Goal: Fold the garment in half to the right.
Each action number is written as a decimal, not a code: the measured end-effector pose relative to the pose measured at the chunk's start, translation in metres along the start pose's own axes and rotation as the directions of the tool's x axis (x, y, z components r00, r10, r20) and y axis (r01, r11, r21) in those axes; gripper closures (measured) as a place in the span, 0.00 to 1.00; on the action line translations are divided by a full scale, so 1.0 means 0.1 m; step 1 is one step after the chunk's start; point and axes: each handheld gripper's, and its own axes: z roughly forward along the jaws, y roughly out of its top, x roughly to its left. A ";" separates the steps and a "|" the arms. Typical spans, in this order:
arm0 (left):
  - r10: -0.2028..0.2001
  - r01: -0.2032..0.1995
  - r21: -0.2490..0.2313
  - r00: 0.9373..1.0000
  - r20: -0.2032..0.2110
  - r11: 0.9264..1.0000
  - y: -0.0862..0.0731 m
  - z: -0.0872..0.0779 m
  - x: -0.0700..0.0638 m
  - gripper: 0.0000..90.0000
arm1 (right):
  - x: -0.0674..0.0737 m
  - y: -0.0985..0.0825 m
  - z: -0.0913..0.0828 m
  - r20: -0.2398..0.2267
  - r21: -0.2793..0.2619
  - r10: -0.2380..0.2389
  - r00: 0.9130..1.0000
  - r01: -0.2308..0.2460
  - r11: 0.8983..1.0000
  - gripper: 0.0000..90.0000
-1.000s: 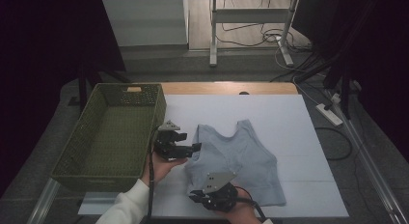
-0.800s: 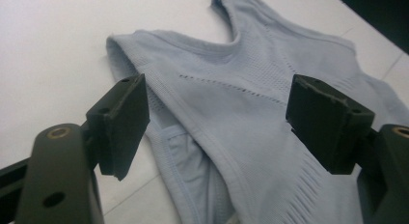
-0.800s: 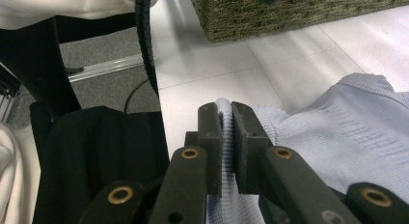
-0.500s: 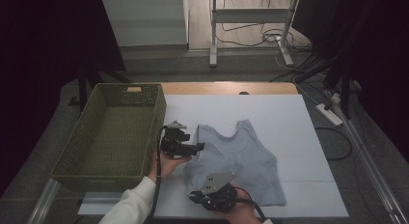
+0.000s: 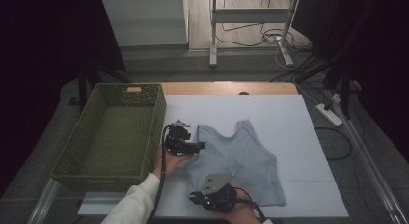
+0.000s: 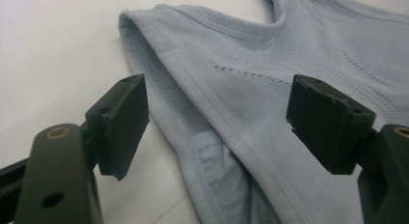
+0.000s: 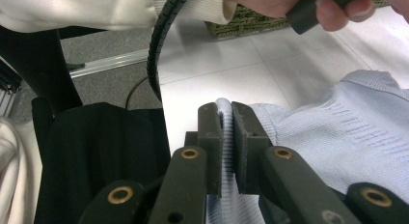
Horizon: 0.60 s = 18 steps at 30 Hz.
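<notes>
ITEM: light-blue knit tank top (image 5: 241, 163), flat on white table (image 5: 289, 118), lower centre of high view | HANDLING: soft, light, limp; take hems and straps | LEFT gripper (image 6: 217, 122): jaws spread, astride armhole edge | RIGHT gripper (image 7: 227, 132): clamped on bottom hem

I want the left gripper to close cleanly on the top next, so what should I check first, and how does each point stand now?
1. Right gripper clamped on the hem of the light blue tank top: ok.
2. Left gripper open wide enough: ok.
3. Shoulder strap between the left jaws: ok.
4. Left pads touching fabric: not ok, apart.
5. Green basket within reach: ok.
6. Both fabric layers caught: cannot tell.
</notes>
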 end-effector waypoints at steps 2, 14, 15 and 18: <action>-0.001 0.001 0.007 1.000 -0.005 1.000 0.00 0.03 0.02 0.26 | 0.00 0.00 0.00 0.000 0.001 0.001 1.000 -0.001 1.000 0.92; -0.004 0.005 0.034 1.000 -0.016 0.999 0.01 0.16 0.07 0.26 | -0.01 -0.01 0.00 -0.009 0.004 0.003 1.000 -0.003 1.000 0.92; -0.009 0.009 0.034 1.000 -0.017 0.999 0.00 0.17 0.07 0.25 | -0.01 -0.01 0.00 -0.010 0.005 0.003 1.000 -0.003 1.000 0.92; -0.008 0.009 0.045 1.000 -0.027 0.999 0.00 0.21 0.08 0.24 | -0.01 -0.01 0.01 -0.010 0.009 0.002 1.000 -0.002 1.000 0.92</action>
